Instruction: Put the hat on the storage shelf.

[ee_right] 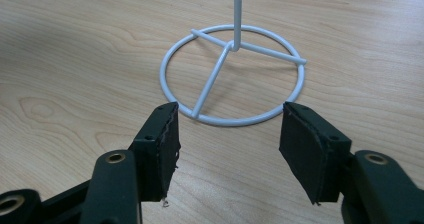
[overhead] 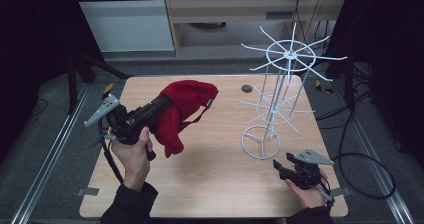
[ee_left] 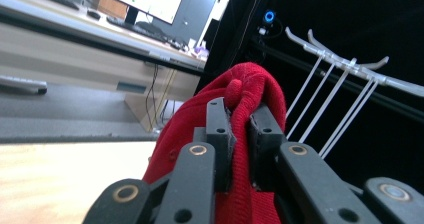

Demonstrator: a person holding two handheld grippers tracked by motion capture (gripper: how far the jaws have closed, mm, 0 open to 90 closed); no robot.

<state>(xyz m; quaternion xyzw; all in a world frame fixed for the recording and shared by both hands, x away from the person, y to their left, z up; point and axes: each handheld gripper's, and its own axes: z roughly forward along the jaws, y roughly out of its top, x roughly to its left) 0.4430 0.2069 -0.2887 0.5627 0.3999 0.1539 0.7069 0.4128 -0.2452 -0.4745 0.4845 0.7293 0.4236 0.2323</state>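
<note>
A red cloth [overhead: 182, 109] is held off the wooden table [overhead: 215, 184] by the left gripper [overhead: 162, 104], whose jaws are clamped narrowly on a bunched fold of it. In the left gripper view the red fabric [ee_left: 245, 114] is seen pinched between the two black jaws, with a rounded lump of it bulging above their tips and the rest hanging down below them. In the high view the cloth is draped from the gripper's tip over the left half of the table, its lower end hanging close to the tabletop near the left hand [overhead: 134, 156]. A white wire rack [overhead: 280, 91] is stood on the right half of the table, well apart from the cloth, with spokes spread out at its top and middle. The right gripper [overhead: 280, 168] is rested low near the table's right front corner, its jaws spread wide with nothing between them. In the right gripper view the rack's ring base [ee_right: 232, 74] is seen just beyond the open jaw tips, not touched by them.
</note>
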